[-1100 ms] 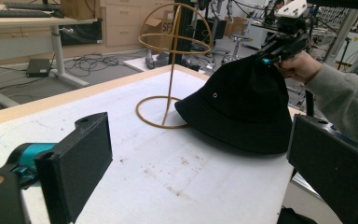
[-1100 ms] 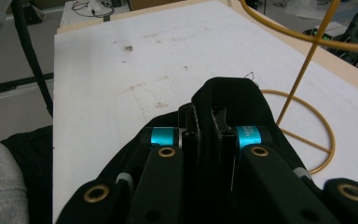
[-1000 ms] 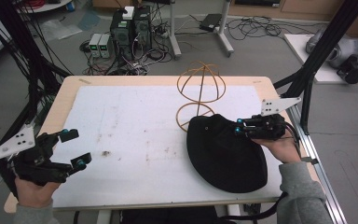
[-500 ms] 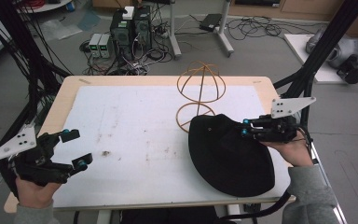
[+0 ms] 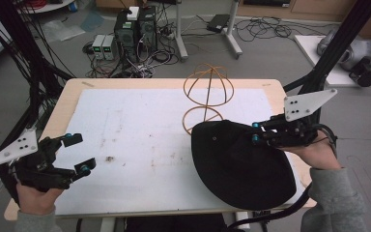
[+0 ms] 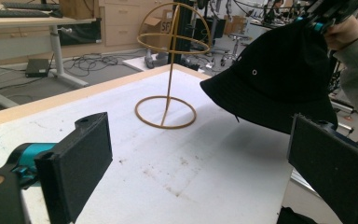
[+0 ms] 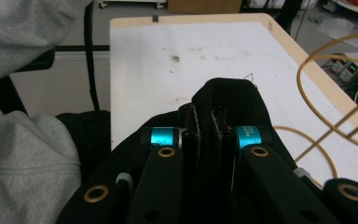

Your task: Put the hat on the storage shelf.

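A black bucket hat [image 5: 236, 164] hangs tilted above the right side of the table, and its shadow falls on the mat in the left gripper view. My right gripper [image 5: 256, 133] is shut on the hat's crown fabric [image 7: 233, 98], which is pinched between its jaws [image 7: 204, 116]. A yellow wire hat stand [image 5: 208, 92], a globe on a ring base, stands upright just behind the hat [image 6: 275, 79]. My left gripper [image 5: 77, 153] rests open near the front left corner with nothing between its fingers [image 6: 81, 158].
A white mat [image 5: 135, 125] with faint stains covers the wooden table [image 5: 67, 96]. Behind the far edge, computers [image 5: 135, 24] and cables lie on the floor. Black frame posts [image 5: 338, 43] rise at both sides.
My right gripper has lifted the hat off the mat and drawn it slightly to the right. The left gripper has stayed where it was.
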A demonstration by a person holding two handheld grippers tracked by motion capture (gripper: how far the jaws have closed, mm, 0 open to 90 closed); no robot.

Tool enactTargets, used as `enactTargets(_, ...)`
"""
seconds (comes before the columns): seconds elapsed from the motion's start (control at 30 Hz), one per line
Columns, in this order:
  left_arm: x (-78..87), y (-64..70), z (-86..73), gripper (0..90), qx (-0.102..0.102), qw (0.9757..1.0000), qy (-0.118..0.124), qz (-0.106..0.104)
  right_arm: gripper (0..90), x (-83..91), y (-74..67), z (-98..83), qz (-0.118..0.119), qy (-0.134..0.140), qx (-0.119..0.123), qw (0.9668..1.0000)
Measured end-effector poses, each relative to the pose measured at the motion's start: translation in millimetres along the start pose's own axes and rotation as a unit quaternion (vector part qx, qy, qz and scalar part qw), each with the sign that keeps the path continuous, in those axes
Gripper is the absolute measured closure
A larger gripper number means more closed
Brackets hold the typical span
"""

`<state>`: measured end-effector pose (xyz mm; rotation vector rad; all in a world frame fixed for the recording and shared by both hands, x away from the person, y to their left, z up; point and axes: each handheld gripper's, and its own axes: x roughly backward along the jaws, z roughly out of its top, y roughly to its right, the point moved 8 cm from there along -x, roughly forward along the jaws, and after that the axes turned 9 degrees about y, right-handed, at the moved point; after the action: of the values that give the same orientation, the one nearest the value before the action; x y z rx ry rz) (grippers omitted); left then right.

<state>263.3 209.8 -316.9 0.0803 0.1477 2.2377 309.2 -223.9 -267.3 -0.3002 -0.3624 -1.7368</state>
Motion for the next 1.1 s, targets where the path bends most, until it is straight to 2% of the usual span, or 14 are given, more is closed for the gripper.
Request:
enactTargets(0.3, 0.1, -0.9, -0.6, 6.9, 0.002, 1.0000, 0.000, 0.001, 85.4, 9.5, -9.1, 31.7, 0.024, -0.002, 0.027, 0.9993)
enactTargets(0.6, 2.0, -1.2, 0.4, 6.9, 0.003, 1.0000, 0.003, 0.001, 85.3, 17.3, -12.2, 55.0, 0.041, -0.001, 0.039, 0.9984)
enactTargets(0.8, 3.0, -3.8, -2.2, 6.9, 0.009, 1.0000, 0.003, 0.004, 85.4, 21.5, -5.8, 67.4, 0.048, 0.007, 0.040, 0.9980)
enactTargets(0.93, 1.6, -5.2, -7.8, 6.9, -0.001, 0.9997, -0.017, 0.018, 85.3, 23.6, -0.4, 77.7, 0.048, 0.008, 0.043, 0.9979)
enactTargets(1.1, 2.5, -5.4, -9.5, 6.9, 0.000, 0.9997, -0.018, 0.019, 85.3, 24.9, 5.6, 97.1, 0.045, 0.004, 0.049, 0.9978)
